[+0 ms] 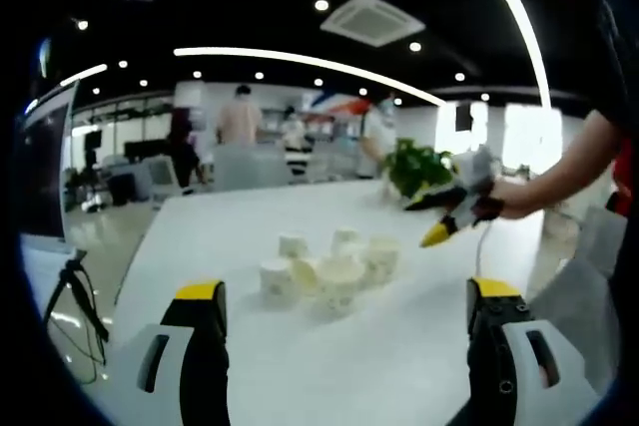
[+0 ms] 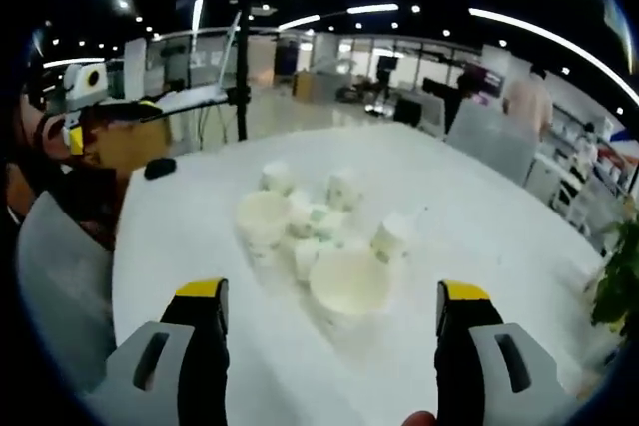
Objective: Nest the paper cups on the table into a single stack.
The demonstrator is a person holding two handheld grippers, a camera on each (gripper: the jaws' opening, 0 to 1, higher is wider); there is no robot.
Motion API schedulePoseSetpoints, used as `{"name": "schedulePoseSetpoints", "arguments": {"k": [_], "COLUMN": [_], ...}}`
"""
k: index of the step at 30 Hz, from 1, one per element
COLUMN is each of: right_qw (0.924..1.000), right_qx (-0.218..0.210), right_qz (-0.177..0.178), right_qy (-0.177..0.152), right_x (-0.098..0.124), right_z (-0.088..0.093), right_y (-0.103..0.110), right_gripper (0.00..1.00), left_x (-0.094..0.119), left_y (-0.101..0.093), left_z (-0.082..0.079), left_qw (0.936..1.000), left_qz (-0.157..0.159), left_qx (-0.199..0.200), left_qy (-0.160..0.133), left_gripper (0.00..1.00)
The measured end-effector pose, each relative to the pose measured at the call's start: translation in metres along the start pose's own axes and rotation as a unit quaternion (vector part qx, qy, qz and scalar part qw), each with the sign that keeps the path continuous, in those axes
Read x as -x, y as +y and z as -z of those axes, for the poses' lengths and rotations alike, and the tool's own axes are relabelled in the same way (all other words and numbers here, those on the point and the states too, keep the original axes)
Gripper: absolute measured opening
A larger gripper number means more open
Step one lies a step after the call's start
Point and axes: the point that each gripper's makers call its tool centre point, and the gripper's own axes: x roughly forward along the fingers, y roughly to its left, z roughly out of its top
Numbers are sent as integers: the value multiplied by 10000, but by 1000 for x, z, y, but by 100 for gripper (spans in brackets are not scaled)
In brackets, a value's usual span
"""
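On the white tabletop point(image 2: 479, 226) the paper cups point(image 2: 319, 236) sit clustered straight ahead of your right gripper point(image 2: 329, 316), nearer than your left gripper point(image 1: 344, 316); both grippers are spread wide and empty.

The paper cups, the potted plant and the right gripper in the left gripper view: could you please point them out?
paper cups point(image 1: 337, 282): left gripper view, wall of the nearest cup.
potted plant point(image 1: 417, 169): left gripper view, its leaves.
right gripper point(image 1: 431, 220): left gripper view, between its yellow tips.

White cups point(image 2: 319, 236) on a white table point(image 2: 479, 216); grey, yellow-tipped left gripper point(image 1: 344, 296); green plant point(image 1: 417, 167) at one o'clock.
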Motion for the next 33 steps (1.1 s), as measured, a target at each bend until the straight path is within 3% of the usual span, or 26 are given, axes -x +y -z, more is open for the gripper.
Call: {"name": "schedulePoseSetpoints", "arguments": {"k": [17,21,33], "right_qw": [9999,9991,9989], "right_qx": [-125,-412,-391], "right_qz": [-95,-119,-193], "right_qy": [60,49,162], "right_x": [-33,-41,-52], "right_z": [6,11,20], "right_y": [-18,-18,-16], "right_gripper": [77,75,67], "left_x": [0,1,3], "left_y": [12,13,11], "left_z": [-1,1,10], "left_qw": [9998,9997,9994], "left_qz": [-190,-237,-284], "left_qx": [57,70,159], "left_qy": [-12,18,94], "left_gripper": [100,100,100]}}
